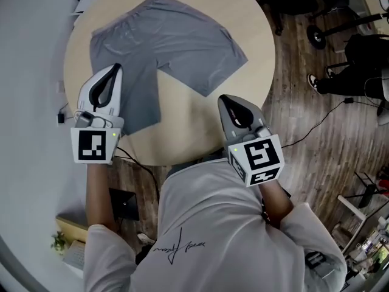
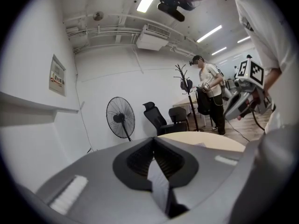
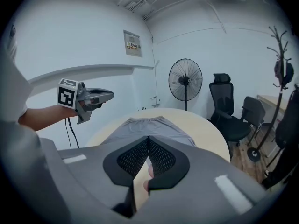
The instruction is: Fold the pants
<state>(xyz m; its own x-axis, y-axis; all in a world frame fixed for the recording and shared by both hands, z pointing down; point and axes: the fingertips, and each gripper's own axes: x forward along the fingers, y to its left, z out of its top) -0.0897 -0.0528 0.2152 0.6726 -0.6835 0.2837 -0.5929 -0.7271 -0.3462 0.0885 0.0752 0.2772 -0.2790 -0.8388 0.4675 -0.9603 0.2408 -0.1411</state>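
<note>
**Two closed grippers hovering over the table before the pants are taken up for folding.**
The left gripper (image 1: 114, 69) is hanging with its jaws pressed together and empty over the near-left part of the table (image 1: 249, 29), above one leg of the pants (image 1: 164, 41). The right gripper (image 1: 223, 99), likewise closed on nothing, is hovering at the table's near edge, touching no cloth. The grey pants are lying spread flat across the table's middle, waistband toward its far side, legs pointing toward its near edge. To do the step well, the jaws probably need opening before descending, each pinching one leg's outer edge, so the cloth carries over without bunching.
</note>
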